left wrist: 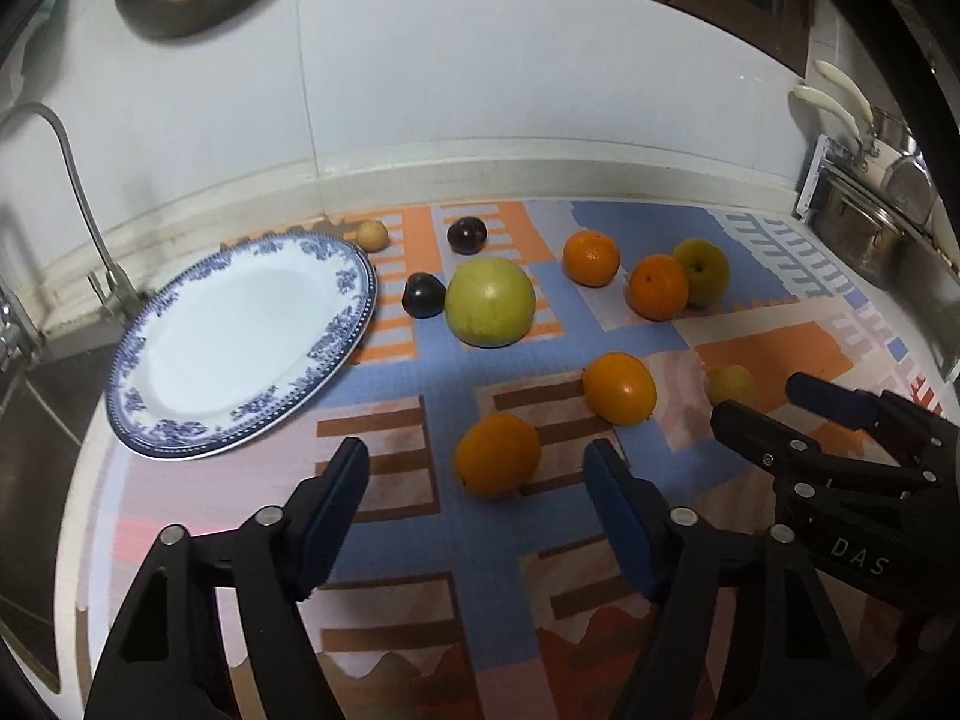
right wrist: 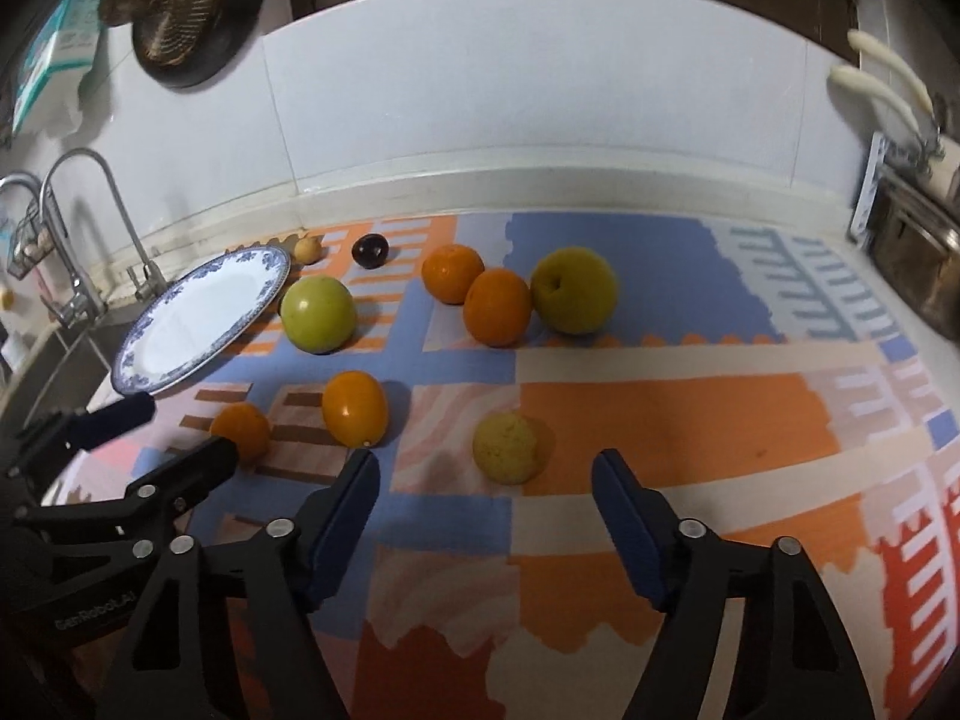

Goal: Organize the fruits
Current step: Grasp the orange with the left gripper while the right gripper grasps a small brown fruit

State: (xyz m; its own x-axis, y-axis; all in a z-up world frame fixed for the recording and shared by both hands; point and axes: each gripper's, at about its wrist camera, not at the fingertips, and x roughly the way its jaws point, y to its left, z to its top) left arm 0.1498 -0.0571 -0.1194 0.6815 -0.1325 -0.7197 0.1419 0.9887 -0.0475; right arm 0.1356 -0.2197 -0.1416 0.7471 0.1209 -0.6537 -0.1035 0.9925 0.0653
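A blue-and-white plate (left wrist: 180, 384) lies at the left of the patterned mat, also in the right wrist view (right wrist: 150, 354). Fruits are scattered on the mat: a large green apple (left wrist: 489, 302), two dark plums (left wrist: 467, 234), several oranges (left wrist: 497, 454), a yellow-green apple (left wrist: 702, 271) and a small yellow fruit (right wrist: 507, 447). My left gripper (left wrist: 477, 468) is open, with the nearest orange just ahead of its fingers. My right gripper (right wrist: 486, 480) is open, with the small yellow fruit between and just beyond its fingertips. It also shows at the right of the left wrist view (left wrist: 774, 402).
A sink with a faucet (right wrist: 66, 240) lies left of the plate. A metal pot (left wrist: 864, 240) stands at the far right by the wall. A small tan fruit (left wrist: 372, 235) lies behind the plate. White tiled wall runs along the back.
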